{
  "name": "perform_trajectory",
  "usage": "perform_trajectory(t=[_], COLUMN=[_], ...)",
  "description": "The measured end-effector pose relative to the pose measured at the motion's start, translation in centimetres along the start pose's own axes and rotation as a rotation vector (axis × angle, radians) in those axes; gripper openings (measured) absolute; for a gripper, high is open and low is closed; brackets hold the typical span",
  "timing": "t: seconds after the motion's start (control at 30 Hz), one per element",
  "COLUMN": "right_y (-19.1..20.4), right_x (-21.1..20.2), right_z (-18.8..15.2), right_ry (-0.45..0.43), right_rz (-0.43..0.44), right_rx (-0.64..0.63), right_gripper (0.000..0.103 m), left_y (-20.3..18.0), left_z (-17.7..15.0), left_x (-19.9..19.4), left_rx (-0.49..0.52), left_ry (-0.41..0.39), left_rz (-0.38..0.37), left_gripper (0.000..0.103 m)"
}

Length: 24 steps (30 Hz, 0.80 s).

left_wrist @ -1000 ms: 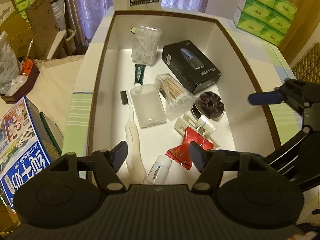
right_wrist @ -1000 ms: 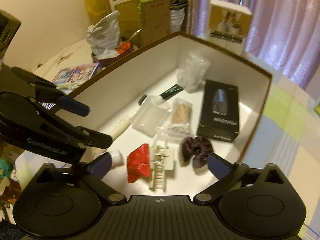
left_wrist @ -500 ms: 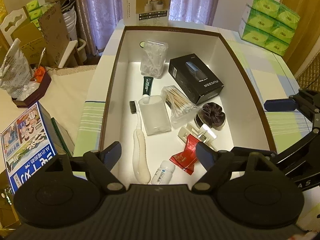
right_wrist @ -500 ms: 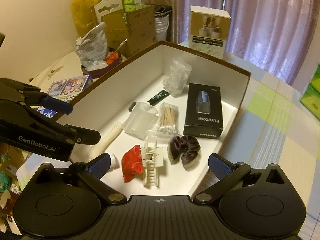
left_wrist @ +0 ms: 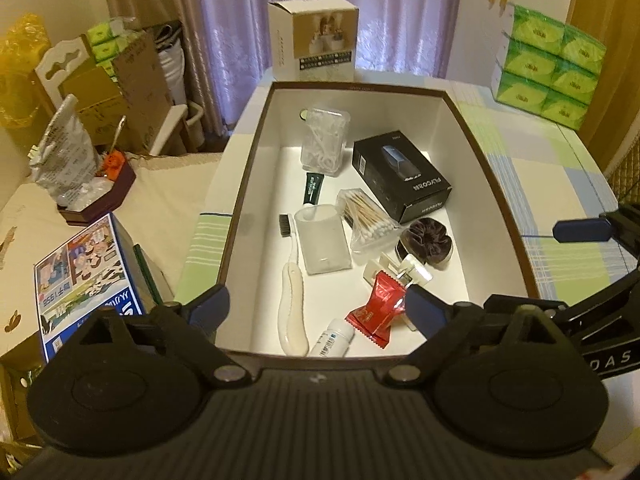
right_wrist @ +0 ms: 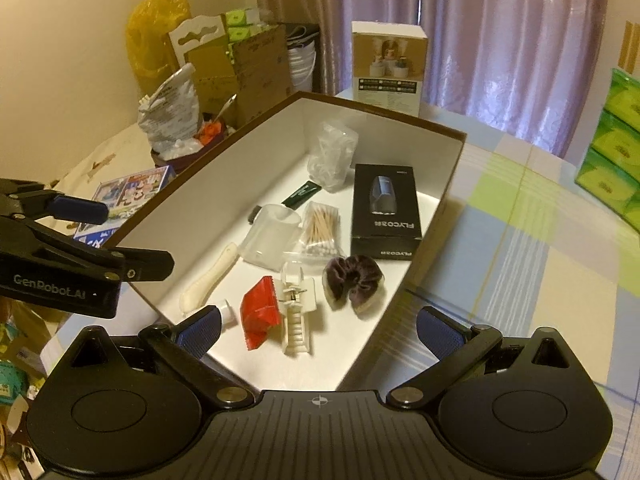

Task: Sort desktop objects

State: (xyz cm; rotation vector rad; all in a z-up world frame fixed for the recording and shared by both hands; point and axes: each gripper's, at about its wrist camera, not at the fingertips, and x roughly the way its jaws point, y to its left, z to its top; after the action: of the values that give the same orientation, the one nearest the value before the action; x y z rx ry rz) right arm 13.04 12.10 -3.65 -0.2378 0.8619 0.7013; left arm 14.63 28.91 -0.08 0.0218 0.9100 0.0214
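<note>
A white box with a brown rim lies on the table and holds everything. Inside are a black FLYCO carton, a bag of cotton swabs, a clear tub of floss picks, a green tube, a frosted cup, a white toothbrush, a small white bottle, a red packet, a white hair clip and a dark scrunchie. My left gripper hangs open above the box's near end. My right gripper hangs open over the near right corner. Neither holds anything.
An upright product carton stands just behind the box. Green tissue packs are stacked at the far right on the checked tablecloth. Off the table's left side sit a blue printed box, cardboard boxes and bags.
Both grippers have drawn back and up from the box, so more of the room shows. They stay open. The things in the box have not moved.
</note>
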Motion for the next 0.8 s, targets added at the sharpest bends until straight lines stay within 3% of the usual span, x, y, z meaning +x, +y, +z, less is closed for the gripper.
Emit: perform_trajectory(t=[0.8], right_y=[-2.8], right_x=[-9.6], right_z=[-5.6], right_ry=[-0.074], right_rz=[-0.002], right_rx=[-0.032], right_gripper=[0.101], left_y=[-8.0], left_z=[-4.5], left_x=[-8.2], left_rx=[-0.098], left_ry=[-0.061], left_rz=[0.101], left_gripper=[0.094])
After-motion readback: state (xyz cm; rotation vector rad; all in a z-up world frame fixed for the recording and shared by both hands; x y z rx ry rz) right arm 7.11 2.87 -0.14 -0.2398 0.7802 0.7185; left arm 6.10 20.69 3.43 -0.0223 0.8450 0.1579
